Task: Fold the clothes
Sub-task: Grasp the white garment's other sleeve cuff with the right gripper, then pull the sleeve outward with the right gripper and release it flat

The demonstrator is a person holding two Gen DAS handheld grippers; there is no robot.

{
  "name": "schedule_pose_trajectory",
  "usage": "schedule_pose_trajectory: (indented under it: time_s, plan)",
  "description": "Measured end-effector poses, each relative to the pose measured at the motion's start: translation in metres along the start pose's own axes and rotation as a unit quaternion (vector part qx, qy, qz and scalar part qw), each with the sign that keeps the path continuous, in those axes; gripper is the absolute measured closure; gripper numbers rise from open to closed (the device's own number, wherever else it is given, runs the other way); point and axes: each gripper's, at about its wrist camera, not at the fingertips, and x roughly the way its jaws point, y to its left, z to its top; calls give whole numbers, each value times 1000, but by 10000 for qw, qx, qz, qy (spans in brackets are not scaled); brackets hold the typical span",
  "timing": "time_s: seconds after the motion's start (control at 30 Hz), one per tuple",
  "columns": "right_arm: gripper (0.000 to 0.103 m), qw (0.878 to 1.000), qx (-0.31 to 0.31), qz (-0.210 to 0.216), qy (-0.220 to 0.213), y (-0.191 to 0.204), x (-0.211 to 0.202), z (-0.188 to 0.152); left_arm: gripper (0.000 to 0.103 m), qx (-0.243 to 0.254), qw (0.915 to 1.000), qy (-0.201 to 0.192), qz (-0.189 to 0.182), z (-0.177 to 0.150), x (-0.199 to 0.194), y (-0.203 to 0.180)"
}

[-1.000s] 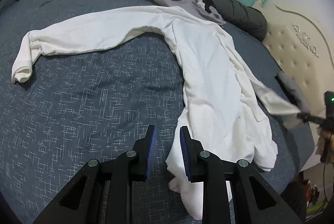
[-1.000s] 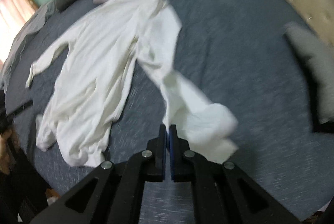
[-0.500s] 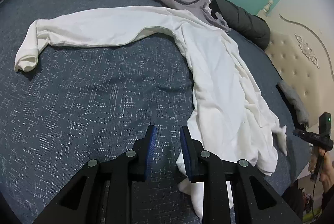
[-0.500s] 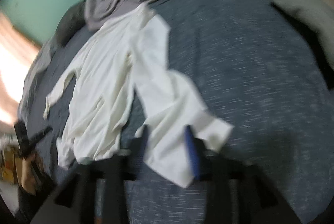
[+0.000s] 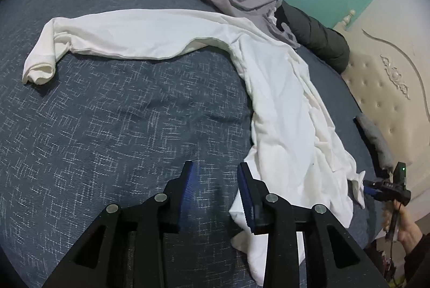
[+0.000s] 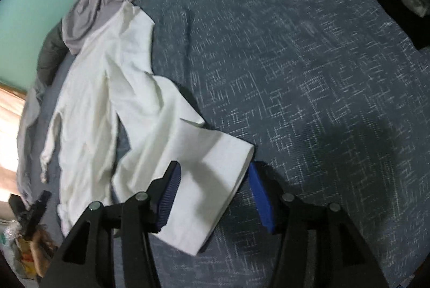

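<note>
Both tools gape empty: left tool beside the white shirt's hem, right tool straddling its cuff.

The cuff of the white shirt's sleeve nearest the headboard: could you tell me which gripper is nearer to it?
Right. The right gripper is open directly over that sleeve cuff, the cloth lying between its fingers. The left gripper is open at the shirt's hem, across the body from that cuff.
</note>
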Motion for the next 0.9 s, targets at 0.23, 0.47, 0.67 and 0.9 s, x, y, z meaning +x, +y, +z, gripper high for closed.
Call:
schedule_pose_trajectory:
  time_s: [0.23,0.47,0.67,0.9]
  plan:
    - [90,9976,-480,-471,-157,12,2,-12,67,-46,10000,28,15,0,2,4]
    - [100,9957,-586,-366,-619,16,-27,-8,66,-92,9999,55,31,0,4,7]
    - [101,9919,-581,-283,-1092,12,-68,9,66,-102,9999,2,40,2,0,6]
    - [101,9837,-513,-392,-1679,-1,-125,45,66,-69,10000,-4,25,2,-1,5]
